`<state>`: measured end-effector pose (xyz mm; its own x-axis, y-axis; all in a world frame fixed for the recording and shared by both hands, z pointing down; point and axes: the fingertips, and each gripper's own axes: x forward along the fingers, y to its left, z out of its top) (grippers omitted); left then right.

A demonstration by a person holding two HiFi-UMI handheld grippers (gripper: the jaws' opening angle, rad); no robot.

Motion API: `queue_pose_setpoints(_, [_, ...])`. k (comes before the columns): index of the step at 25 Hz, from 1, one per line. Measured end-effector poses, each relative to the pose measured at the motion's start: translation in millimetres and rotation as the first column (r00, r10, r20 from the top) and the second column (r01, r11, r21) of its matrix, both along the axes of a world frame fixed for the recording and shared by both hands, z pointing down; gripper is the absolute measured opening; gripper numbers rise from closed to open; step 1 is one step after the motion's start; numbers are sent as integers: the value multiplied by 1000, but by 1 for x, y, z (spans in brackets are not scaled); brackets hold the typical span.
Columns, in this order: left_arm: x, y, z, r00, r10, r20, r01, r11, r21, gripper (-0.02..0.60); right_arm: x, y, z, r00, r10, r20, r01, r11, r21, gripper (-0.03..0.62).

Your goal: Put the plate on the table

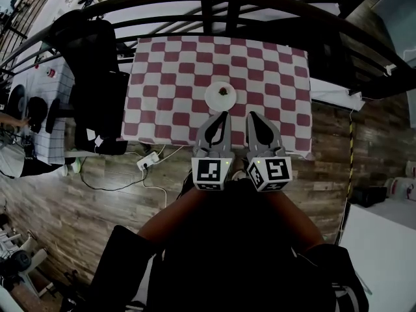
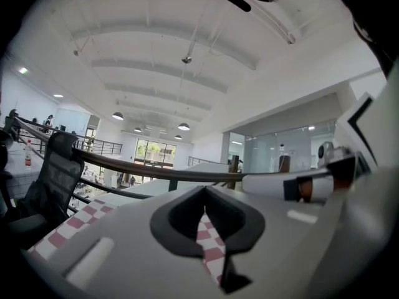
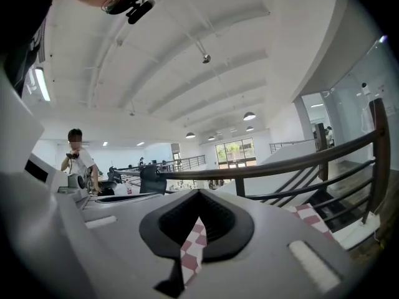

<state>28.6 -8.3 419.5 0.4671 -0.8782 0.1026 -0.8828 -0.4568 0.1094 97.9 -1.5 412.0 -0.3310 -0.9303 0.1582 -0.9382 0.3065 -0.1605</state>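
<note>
Plate sits on checkered table, at 12 o'clock from left gripper and right gripper, both clenched empty, side by side.

Legible text, numbers, brands: none. Sole printed marks: black square coded patterns, without letters or numerals, on the white marker cube of the left gripper and on the second white marker cube of the right gripper.

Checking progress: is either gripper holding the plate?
No, the plate sits on the checkered tablecloth; the left gripper and right gripper are both shut on nothing.
</note>
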Motion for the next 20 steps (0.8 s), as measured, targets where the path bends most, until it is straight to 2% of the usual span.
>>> queue_pose_setpoints(10, [44,28,-11,999,-9,33,7,998,61,9,35,21,1,998,-49,-35,49,999,14,-2])
queue_pose_setpoints(15, [64,40,-24,997,12,78,-21,993,119,9,45,28,-1,998,-67,-19,67,998,16,-3])
queue_pose_setpoints(20, [76,43,-34,998,5,68,-11,996,93,9,58,35,-5,997,-71,-37,73,997,39,-3])
